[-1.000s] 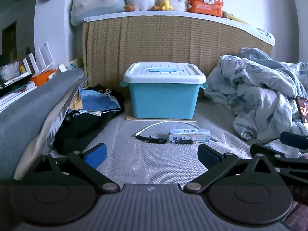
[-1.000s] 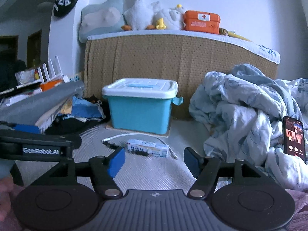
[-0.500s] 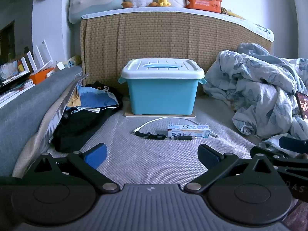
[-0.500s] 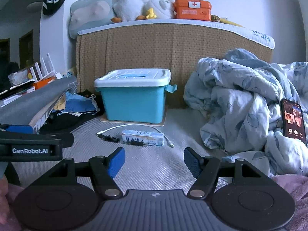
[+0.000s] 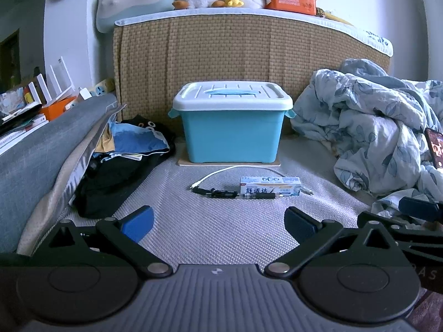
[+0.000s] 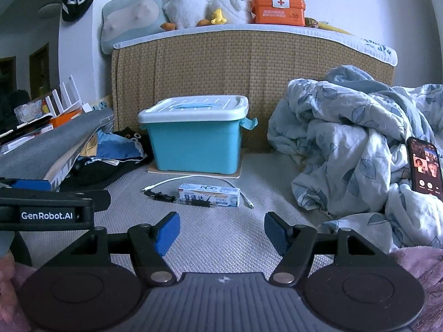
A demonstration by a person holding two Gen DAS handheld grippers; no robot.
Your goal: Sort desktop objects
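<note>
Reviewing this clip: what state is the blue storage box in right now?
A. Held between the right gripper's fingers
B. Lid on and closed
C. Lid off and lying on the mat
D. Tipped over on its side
B: the blue storage box stands upright with its white lid seated on top, and both the left gripper and right gripper are open, well short of it.

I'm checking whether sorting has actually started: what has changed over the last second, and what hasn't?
Only the viewpoints shifted: both cameras moved slightly, so the blue storage box sits a little differently in frame. Nothing was grasped or released. The left gripper and right gripper stay open and empty; the toothpaste box, pen and white cable lie untouched.
</note>
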